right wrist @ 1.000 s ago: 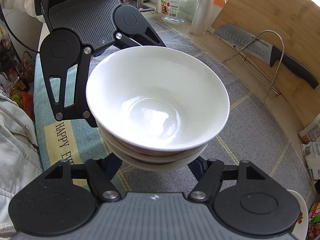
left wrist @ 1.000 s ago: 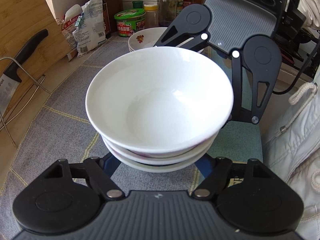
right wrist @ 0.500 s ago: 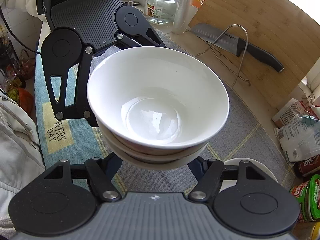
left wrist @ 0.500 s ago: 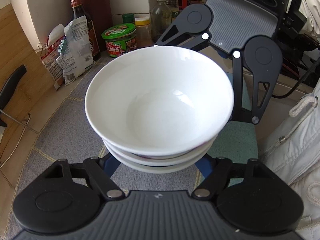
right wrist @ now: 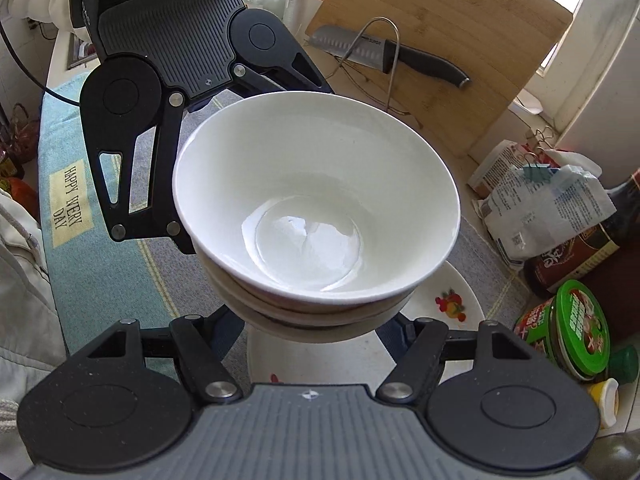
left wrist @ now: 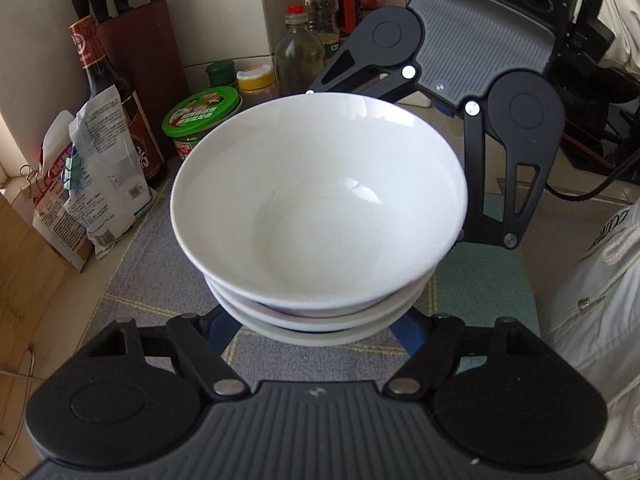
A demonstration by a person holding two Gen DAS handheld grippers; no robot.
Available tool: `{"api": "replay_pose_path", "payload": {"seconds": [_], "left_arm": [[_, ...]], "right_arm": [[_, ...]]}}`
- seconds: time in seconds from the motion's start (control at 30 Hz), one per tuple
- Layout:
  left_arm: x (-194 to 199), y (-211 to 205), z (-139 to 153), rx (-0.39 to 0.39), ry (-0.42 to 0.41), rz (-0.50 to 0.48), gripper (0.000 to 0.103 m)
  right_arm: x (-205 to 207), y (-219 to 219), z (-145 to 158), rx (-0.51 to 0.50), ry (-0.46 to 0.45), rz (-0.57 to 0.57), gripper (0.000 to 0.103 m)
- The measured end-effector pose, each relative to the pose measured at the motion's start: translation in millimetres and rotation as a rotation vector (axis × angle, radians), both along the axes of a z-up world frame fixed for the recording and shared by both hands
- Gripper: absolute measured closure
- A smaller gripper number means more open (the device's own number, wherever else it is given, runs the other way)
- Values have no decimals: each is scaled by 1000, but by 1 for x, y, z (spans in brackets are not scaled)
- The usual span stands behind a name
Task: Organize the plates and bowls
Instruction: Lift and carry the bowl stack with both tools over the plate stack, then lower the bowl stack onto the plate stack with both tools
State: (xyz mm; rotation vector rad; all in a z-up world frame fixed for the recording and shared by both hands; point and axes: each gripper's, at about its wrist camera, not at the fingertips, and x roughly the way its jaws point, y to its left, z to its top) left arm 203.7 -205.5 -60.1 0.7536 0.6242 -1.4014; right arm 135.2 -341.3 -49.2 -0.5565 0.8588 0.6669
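Fruit-patterned plate [right wrist: 448, 308] directly beneath bowl stack [right wrist: 316, 200], green-lidded tub [right wrist: 576, 332] and bottles crowding just beside

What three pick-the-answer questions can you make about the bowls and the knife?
1. Where is the knife?
A. on the rack by the board
B. in a drawer
C. on the floor
2. How many bowls are stacked?
A. one
B. three
C. six
3. The top bowl is:
A. full of soup
B. broken
C. empty

Answers: 1 A, the blade lies across the wire rack in front of the board. 2 B, three rims show one under another. 3 C, its white inside is bare.
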Motion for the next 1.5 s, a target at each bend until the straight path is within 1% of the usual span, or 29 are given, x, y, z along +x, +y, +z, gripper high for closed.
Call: {"api": "replay_pose_path", "payload": {"seconds": [0.13,0.2,0.3,0.47,0.67,0.8,1.13,1.17,1.2,1.23,1.27,1.3,1.4,1.5], "left_arm": [[5,-19,-4,0,-3,-20,24],[5,-28,-7,-1,-19,-33,24],[7,-38,-12,0,-23,-45,24],[10,-51,-22,12,-16,-51,24],[14,-59,-31,30,6,-41,24],[20,-61,-34,26,40,-19,24],[20,-61,-35,23,47,2,24],[19,-60,-36,15,40,7,24],[18,-58,-35,6,27,9,21],[15,-56,-34,-7,13,13,14],[13,-52,-32,-24,4,16,11],[11,-49,-30,-35,1,19,7],[6,-38,-25,-61,-24,64,7],[-2,-20,-14,-129,-68,138,7]], "right_arm": [[3,-19,-5,-9,-1,-28,28],[5,-27,-9,-12,-1,-40,28],[10,-38,-15,-3,17,-60,28],[14,-45,-23,-15,33,-71,28],[17,-49,-32,-15,51,-79,28],[20,-54,-34,-5,58,-90,28],[21,-54,-34,3,51,-86,28],[21,-54,-34,7,52,-88,26],[20,-55,-33,13,54,-90,21],[19,-55,-33,18,48,-91,17],[18,-56,-32,21,43,-94,12],[17,-56,-33,19,43,-101,11],[14,-57,-32,20,44,-134,11],[5,-55,-27,33,36,-174,11]]}}
